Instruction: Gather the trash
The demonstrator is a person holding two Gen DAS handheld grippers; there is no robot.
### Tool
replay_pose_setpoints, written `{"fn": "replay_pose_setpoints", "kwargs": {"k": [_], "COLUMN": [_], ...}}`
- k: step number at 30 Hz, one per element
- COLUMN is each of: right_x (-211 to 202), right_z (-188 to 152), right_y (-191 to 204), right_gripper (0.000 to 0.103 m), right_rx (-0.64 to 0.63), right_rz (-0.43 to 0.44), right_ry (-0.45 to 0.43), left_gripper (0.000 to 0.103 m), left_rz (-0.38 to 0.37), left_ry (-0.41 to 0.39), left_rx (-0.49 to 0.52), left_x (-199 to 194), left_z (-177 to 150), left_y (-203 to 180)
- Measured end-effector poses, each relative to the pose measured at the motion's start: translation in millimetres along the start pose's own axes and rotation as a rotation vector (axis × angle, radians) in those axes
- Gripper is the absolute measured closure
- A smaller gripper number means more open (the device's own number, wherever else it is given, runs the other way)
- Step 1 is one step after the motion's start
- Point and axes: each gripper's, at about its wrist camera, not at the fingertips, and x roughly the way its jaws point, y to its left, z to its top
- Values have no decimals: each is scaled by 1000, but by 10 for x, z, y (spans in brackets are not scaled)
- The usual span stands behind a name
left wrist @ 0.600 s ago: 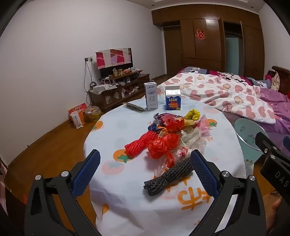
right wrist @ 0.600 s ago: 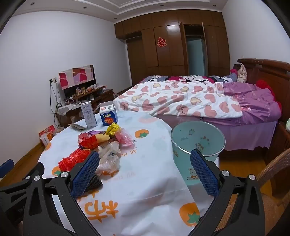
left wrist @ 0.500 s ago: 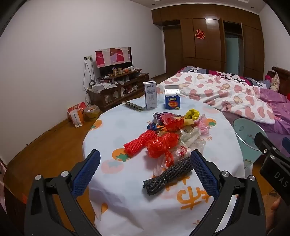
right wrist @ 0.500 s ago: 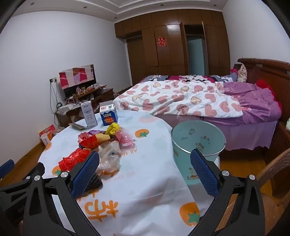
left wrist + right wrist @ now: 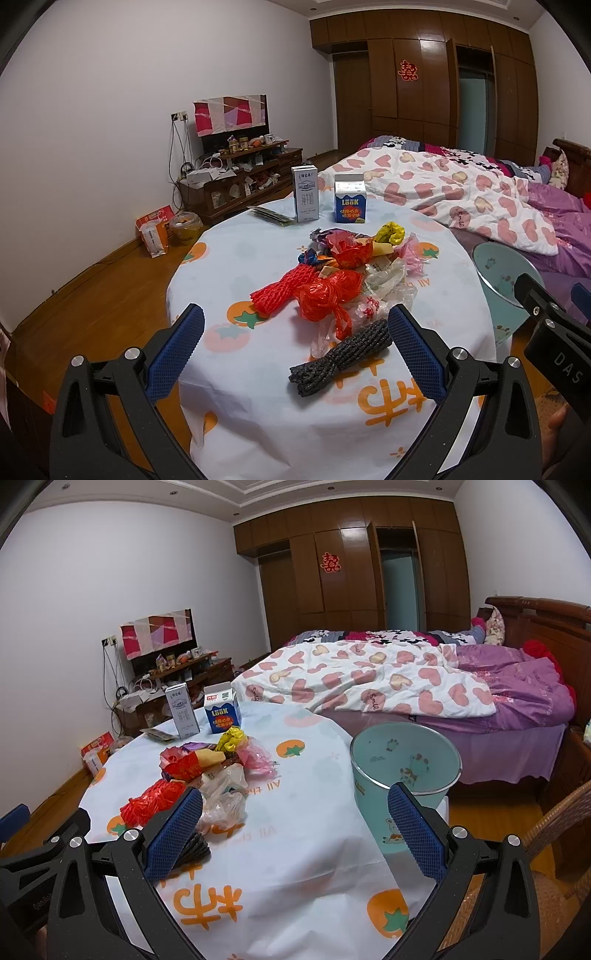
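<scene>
While both of our tools hang empty above the counter [image 5: 258, 413], we see risks. Our left gripper [image 5: 295, 350], released wide, could drag clinging plastic when lifting the dark foam net [image 5: 340, 354]. Our right gripper [image 5: 295, 830], also released, could tip the bin [image 5: 406, 771] beside the counter. We count two cartons, one bin, one trash pile [image 5: 347, 273] mid-counter.

Bare tablecloth [image 5: 306, 834] between trash pile [image 5: 207, 775] and bin [image 5: 406, 771].
</scene>
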Motion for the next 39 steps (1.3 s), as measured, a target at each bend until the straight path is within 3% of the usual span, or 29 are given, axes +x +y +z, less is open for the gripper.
{"fn": "replay_pose_setpoints", "kwargs": {"k": [39], "right_x": [39], "right_z": [-99], "right_y": [38], "right_gripper": [4], "right_rx": [-1], "right_rz": [0], "right_ry": [9], "left_gripper": [6], "left_rz": [-3], "left_ry": [-2], "left_rx": [-10], "left_x": [-85], "left_z": [65], "left_y": [11]}}
